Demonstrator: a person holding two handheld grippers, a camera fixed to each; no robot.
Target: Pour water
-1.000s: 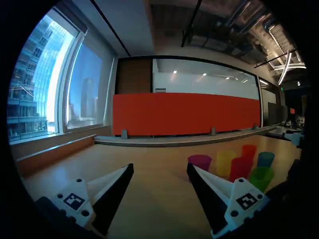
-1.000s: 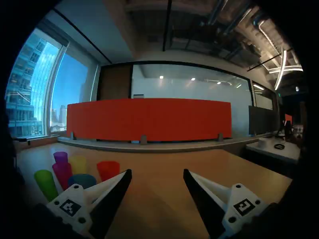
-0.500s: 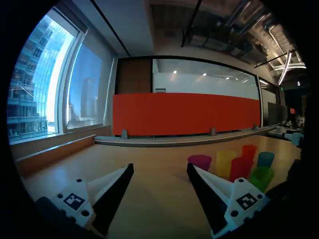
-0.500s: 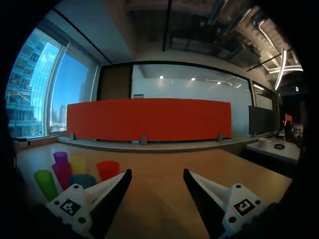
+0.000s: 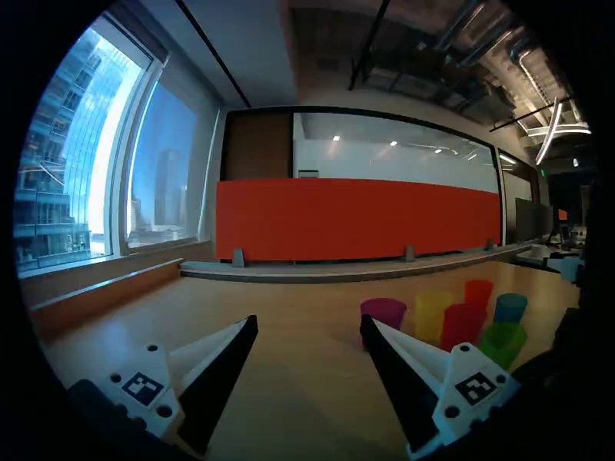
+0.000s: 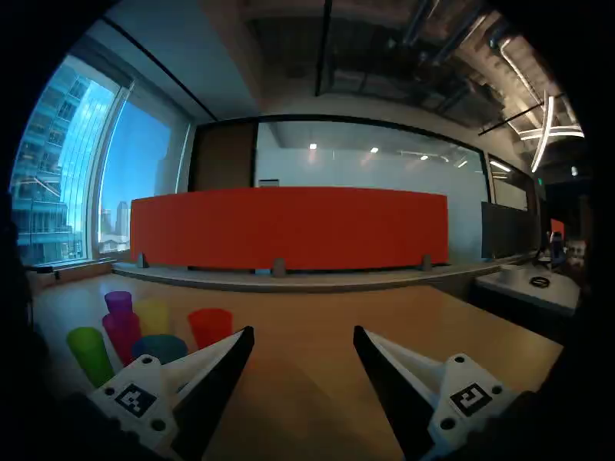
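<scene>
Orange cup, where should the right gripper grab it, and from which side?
Take the orange cup across its side wall near mid-height, jaws level. It stands upright, and the teal cup crowds its left in the right gripper view, so the right gripper should probably come from its bare right side.

We are in a modern open-plan office in a city. We see tall windows (image 5: pixel 84 177) looking onto glass towers (image 5: pixel 46 192), and a long wooden desk (image 5: pixel 307 307) closed off at its far edge by an orange-red divider screen (image 5: pixel 354 219). Behind the screen is a glass-walled room (image 5: pixel 384 157) with recessed lights. Overhead the ceiling is left bare, with exposed pipes and ducts (image 5: pixel 469 54) and slim strip lamps (image 5: pixel 555 127). In the right gripper view a neighbouring white desk (image 6: pixel 530 288) stands near.
</scene>
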